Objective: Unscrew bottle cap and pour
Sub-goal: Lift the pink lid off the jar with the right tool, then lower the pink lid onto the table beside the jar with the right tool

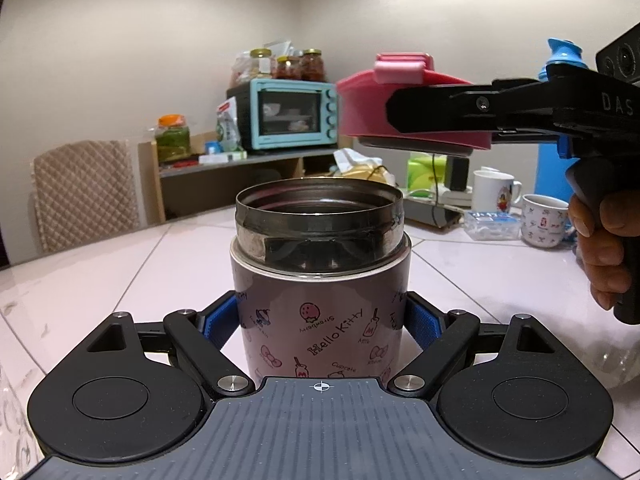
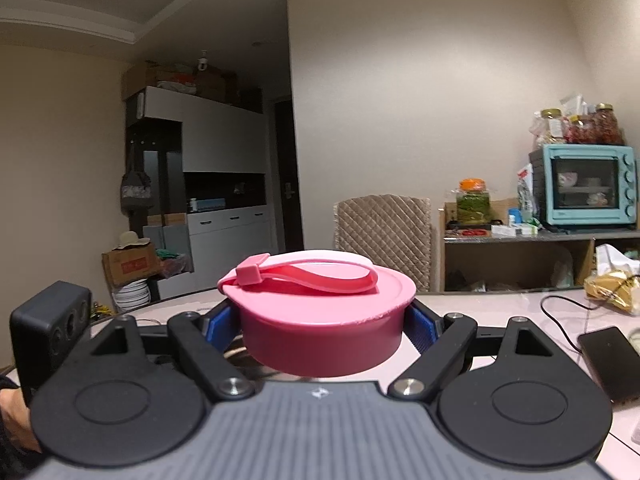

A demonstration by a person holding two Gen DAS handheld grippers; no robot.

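A pink Hello Kitty flask (image 1: 320, 320) with an open steel mouth stands upright on the white tiled table (image 1: 120, 272). My left gripper (image 1: 322, 320) is shut on its body, blue pads (image 1: 218, 322) pressing both sides. The flask's pink cap (image 1: 368, 108), with a strap handle on top, hangs in the air above and to the right of the mouth. My right gripper (image 2: 320, 326) is shut on the pink cap (image 2: 324, 320), holding it level by its rim. In the left wrist view the right gripper (image 1: 416, 114) comes in from the right, with a hand (image 1: 600, 248) on its grip.
Two white mugs (image 1: 496, 190), a small plastic box (image 1: 492, 224) and a green tissue box (image 1: 424, 170) stand at the table's far right. A phone (image 2: 608, 360) with a cable lies on the table. Behind are a quilted chair (image 1: 84, 192) and a shelf with a teal oven (image 1: 292, 114).
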